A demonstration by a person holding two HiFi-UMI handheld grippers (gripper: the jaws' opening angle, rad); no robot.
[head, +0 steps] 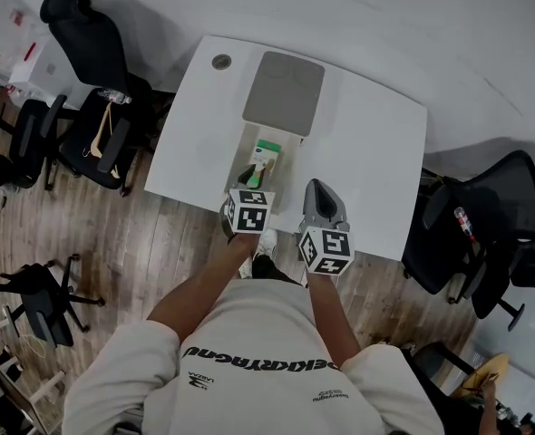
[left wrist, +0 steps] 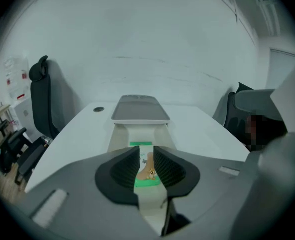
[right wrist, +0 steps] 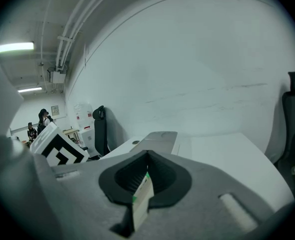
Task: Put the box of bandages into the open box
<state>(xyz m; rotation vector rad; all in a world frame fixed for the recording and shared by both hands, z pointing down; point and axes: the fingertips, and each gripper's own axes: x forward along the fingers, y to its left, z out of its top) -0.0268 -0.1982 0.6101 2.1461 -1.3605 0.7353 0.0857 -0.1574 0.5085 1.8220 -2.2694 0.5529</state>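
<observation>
Overhead, from the head view, a white table (head: pixel 376 152) carries an open box (head: pixel 252 143) with its gray lid (head: pixel 283 93) flipped back. The box of bandages (head: pixel 267 152), green and white, sits over the near part of the open box, at the tip of the left gripper (head: pixel 248 178). Whether it rests inside or hangs above, this view does not settle. The right gripper (head: pixel 320 193) is just beside the open box, over bare table. 1 round gray cap (head: pixel 221 62) is set in the table's far corner, and black chairs (head: pixel 95 125) stand around.

Next, the left gripper view shows the 2 dark fingers (left wrist: pixel 122 169) of the left gripper (left wrist: pixel 147 164) pressed onto the box of bandages (left wrist: pixel 147 170), held upright between them. The open box (left wrist: pixel 118 134) and its lid (left wrist: pixel 140 110) lie straight beyond it.

Last, in the right gripper view the right gripper (right wrist: pixel 146 176) has its fingers (right wrist: pixel 165 176) drawn together on a thin white piece with a green edge (right wrist: pixel 141 204). The gray lid (right wrist: pixel 160 140) shows beyond, and the left gripper's marker cube (right wrist: pixel 57 151) is at the left.
</observation>
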